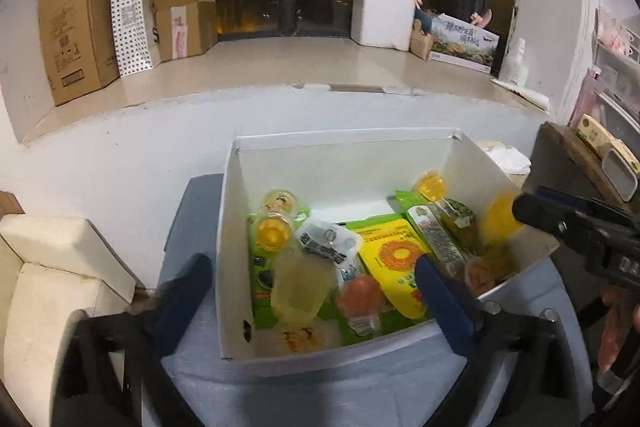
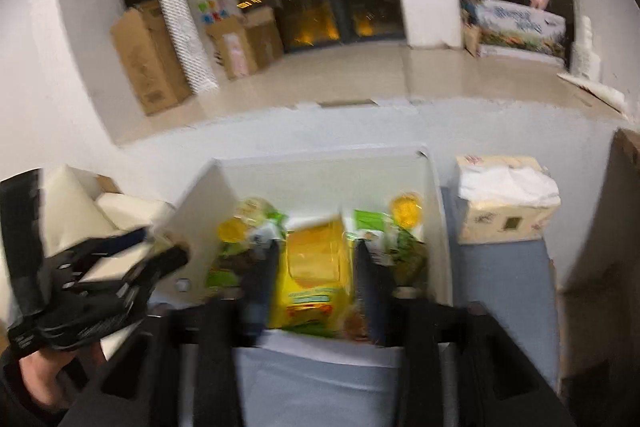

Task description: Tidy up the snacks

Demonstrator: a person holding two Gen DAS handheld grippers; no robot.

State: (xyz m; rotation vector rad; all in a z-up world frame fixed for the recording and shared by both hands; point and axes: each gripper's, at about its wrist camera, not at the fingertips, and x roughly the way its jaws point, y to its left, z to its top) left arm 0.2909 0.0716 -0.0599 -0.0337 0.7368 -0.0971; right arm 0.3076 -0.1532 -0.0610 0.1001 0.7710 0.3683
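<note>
Seen on a blue-covered table (image 1: 192,211) below a window ledge: a white box (image 1: 236,227) full of snacks. Inside, at centre, a yellow packet (image 1: 394,259); along the left wall, jelly cups (image 1: 274,233). Above the near rim, left tongs (image 1: 312,281) and right tongs (image 2: 314,281), both released, gripping nothing.
</note>
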